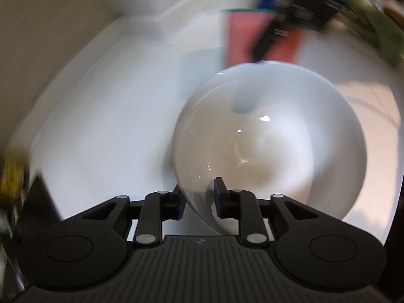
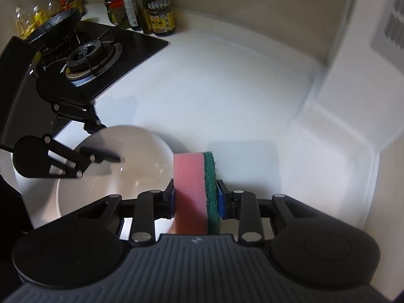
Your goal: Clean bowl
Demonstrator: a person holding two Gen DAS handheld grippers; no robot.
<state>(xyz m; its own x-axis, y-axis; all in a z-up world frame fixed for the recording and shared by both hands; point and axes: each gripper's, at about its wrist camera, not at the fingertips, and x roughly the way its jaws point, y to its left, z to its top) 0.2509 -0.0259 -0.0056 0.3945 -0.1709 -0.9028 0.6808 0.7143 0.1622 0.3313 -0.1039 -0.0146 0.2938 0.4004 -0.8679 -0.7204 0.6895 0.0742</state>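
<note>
A white bowl [image 1: 270, 136] is held over the white counter [image 1: 106, 116]. My left gripper [image 1: 198, 198] is shut on its near rim, one finger inside and one outside. In the right wrist view the bowl [image 2: 121, 176] sits low left with the left gripper [image 2: 101, 151] clamped on its rim. My right gripper [image 2: 195, 197] is shut on a pink sponge with a green scouring side [image 2: 194, 189], just right of the bowl. The sponge [image 1: 242, 40] shows blurred beyond the bowl's far rim in the left wrist view.
A black gas stove [image 2: 93, 58] with a pan [image 2: 58, 22] stands at the left. Jars and bottles [image 2: 141, 12] line the back wall. A white wall or appliance [image 2: 366, 75] rises at the right. White counter [image 2: 227, 88] lies ahead.
</note>
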